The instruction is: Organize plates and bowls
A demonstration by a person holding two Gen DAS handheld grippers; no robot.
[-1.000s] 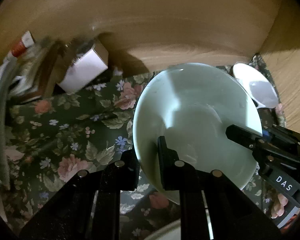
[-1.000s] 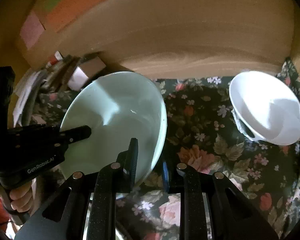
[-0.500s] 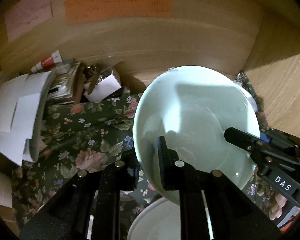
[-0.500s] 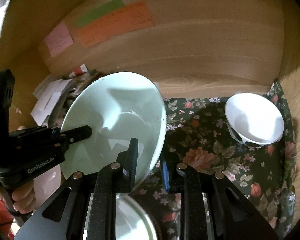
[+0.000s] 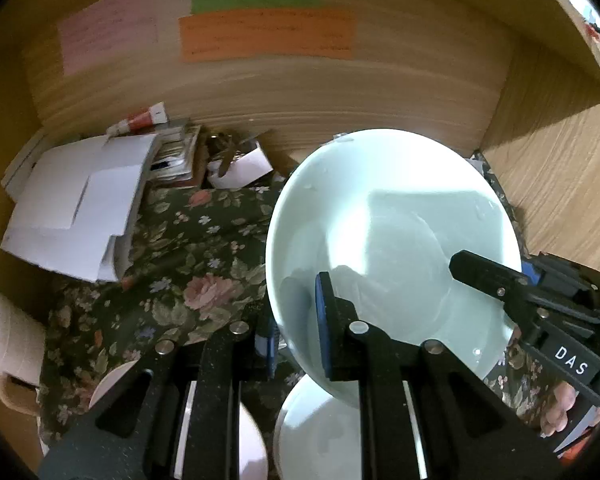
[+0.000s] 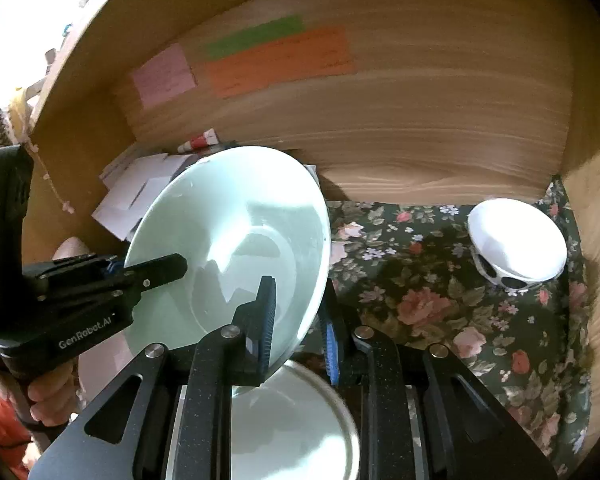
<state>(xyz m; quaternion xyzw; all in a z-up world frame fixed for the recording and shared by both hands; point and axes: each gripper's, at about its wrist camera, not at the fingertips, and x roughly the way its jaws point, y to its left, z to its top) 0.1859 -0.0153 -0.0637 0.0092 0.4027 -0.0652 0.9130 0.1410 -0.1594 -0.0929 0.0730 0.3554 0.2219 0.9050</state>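
A large pale green bowl (image 5: 392, 240) (image 6: 236, 232) hangs tilted above the floral cloth (image 6: 420, 300), held at opposite sides. My left gripper (image 5: 296, 332) is shut on its near left rim. My right gripper (image 6: 298, 328) is shut on its right rim. One right finger (image 5: 480, 272) reaches into the bowl in the left wrist view, and one left finger (image 6: 160, 270) does so in the right wrist view. Below the held bowl sits a white bowl (image 5: 320, 440) (image 6: 292, 420). A white bowl with holes in its side (image 6: 516, 240) stands at the far right.
The wooden back wall (image 5: 340, 92) carries pink, green and orange notes. A side wall (image 6: 596, 240) closes the right. A stack of papers (image 5: 80, 208), a tube (image 5: 144, 118) and a small white box (image 5: 240, 164) crowd the back left. A cream mug (image 5: 8, 344) stands at the left edge.
Both grippers have risen and drawn back with the green bowl between them. More of the wall and its notes shows, and the white bowl beneath has come into view.
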